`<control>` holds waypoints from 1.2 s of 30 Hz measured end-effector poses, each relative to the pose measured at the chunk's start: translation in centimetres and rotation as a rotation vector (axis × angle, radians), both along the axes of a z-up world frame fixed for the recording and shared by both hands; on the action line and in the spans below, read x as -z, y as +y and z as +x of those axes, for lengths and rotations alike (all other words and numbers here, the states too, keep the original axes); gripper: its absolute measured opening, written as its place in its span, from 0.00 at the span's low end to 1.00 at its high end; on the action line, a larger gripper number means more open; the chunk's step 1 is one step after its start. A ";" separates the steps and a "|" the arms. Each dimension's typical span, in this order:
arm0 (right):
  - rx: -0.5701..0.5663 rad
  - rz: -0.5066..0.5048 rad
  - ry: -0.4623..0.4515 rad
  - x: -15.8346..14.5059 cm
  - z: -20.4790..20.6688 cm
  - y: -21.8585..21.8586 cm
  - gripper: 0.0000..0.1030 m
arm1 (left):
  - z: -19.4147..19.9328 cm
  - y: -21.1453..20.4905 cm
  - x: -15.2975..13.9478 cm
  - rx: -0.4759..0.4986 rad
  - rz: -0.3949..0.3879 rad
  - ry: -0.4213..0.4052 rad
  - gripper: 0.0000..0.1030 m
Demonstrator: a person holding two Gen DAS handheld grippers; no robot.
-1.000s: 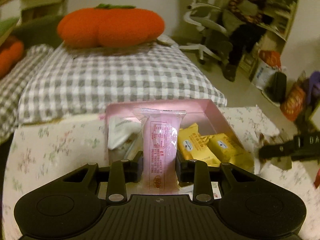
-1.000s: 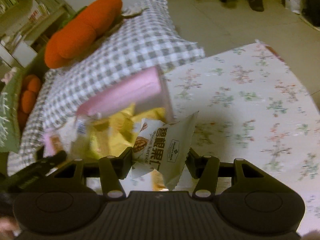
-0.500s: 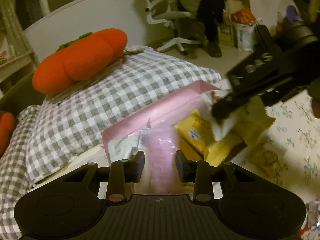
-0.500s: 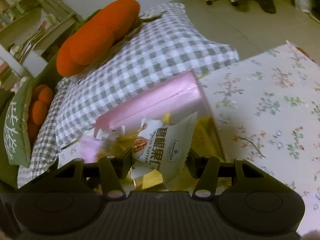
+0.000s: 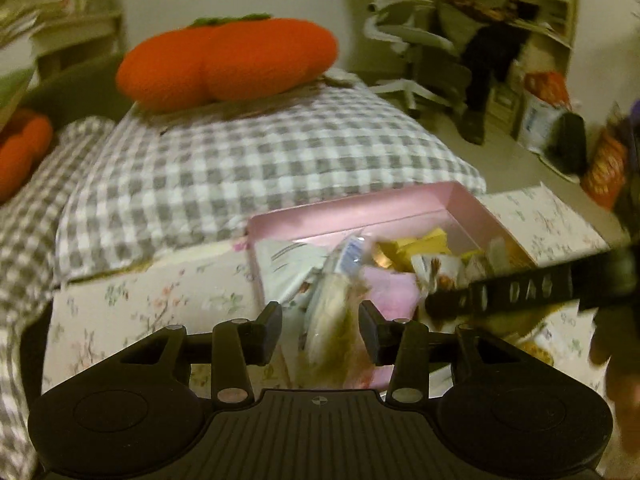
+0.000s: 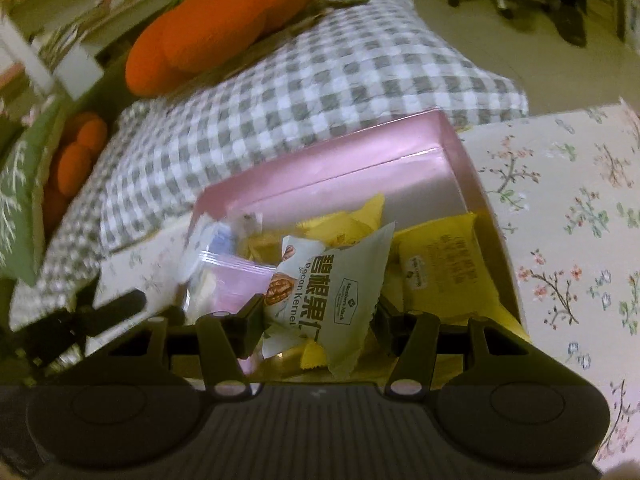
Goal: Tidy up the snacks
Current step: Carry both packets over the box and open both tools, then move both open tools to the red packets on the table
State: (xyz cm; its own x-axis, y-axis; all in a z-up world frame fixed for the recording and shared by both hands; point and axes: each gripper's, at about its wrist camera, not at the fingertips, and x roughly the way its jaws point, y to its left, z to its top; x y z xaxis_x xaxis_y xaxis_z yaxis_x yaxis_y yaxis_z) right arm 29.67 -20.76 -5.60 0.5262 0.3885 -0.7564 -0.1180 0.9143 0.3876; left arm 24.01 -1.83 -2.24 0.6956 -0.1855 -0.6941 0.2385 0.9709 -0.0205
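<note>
The left claw (image 5: pixel 320 330) is opening, its pink packet (image 5: pixel 394 290) now dropped into the pink box (image 5: pixel 472 208); the right claw (image 6: pixel 316 320) still grips the pecan packet (image 6: pixel 332 292) above it, next to release.

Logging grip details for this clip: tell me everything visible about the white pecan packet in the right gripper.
The white pecan packet is a glossy, puffed foil-like pouch with crimped edges, dark Chinese characters, the words "Pecan Kernel", a small brand logo and a brown nut picture. It stands tilted between the fingers of the right gripper, which is shut on its lower sides. It hangs over the pink box, above yellow packets and beside a pink packet. It looks sealed and undamaged.
</note>
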 end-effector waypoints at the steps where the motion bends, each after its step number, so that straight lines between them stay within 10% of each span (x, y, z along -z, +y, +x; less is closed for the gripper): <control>1: -0.013 0.005 0.009 0.3 0.0 0.3 0.50 | 0.2 0.1 0.0 -0.009 -0.006 0.006 0.41; 13: -0.056 0.044 0.017 -0.9 0.0 0.5 0.69 | 0.4 2.2 -0.6 -0.104 -0.089 0.057 0.54; 36: 0.018 -0.020 0.087 -3.4 -2.9 -4.6 0.65 | -3.4 -0.4 -1.4 -0.040 -0.105 0.164 0.60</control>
State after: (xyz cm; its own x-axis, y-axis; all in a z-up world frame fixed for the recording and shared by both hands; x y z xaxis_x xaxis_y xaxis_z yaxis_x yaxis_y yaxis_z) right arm 26.79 -25.32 -2.24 0.4648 0.3636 -0.8073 -0.0678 0.9237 0.3770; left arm 20.65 -2.26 -0.88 0.5829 -0.2373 -0.7771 0.1848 0.9700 -0.1577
